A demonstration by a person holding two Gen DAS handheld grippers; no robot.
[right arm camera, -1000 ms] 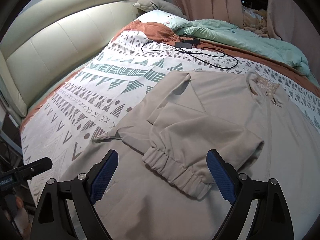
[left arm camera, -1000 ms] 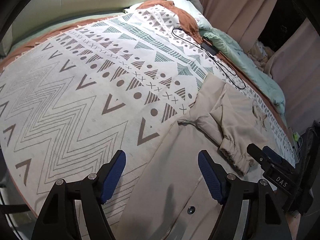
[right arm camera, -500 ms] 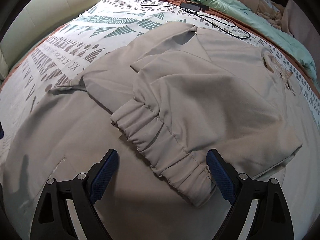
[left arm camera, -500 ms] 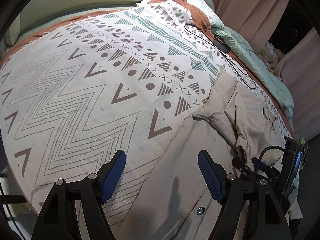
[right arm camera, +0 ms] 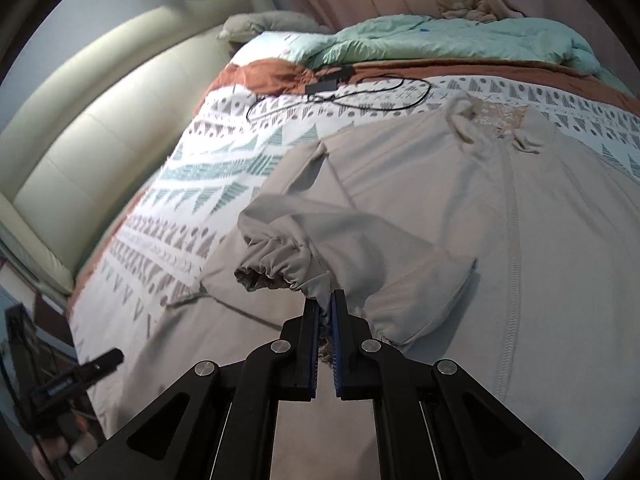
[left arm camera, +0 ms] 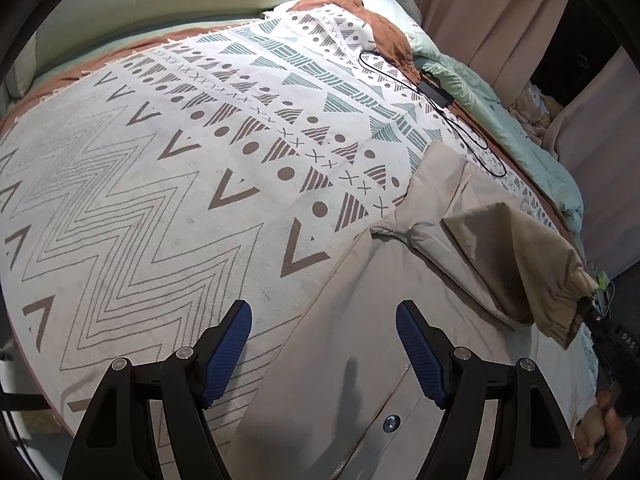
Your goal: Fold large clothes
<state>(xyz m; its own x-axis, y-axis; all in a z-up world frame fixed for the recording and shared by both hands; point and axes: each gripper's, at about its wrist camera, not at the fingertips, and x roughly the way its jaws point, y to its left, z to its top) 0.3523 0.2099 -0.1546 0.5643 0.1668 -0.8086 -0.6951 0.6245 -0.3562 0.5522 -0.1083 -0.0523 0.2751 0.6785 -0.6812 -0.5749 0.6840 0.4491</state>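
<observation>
Black cable (left arm camera: 448,120) on patterned bedspread (left arm camera: 168,184).

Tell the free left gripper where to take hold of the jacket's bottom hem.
Grip the jacket at its hem edge near the snap button, with the left gripper coming from the near bedside: the edge lies flat and bare there, while the right gripper holds the sleeve cuff.

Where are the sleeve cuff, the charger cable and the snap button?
Cuff (right arm camera: 276,274): right wrist view, on the gathered elastic edge.
Cable (right arm camera: 404,94): right wrist view, on the far loop.
Button (left arm camera: 391,423): left wrist view, on its metal face.
</observation>
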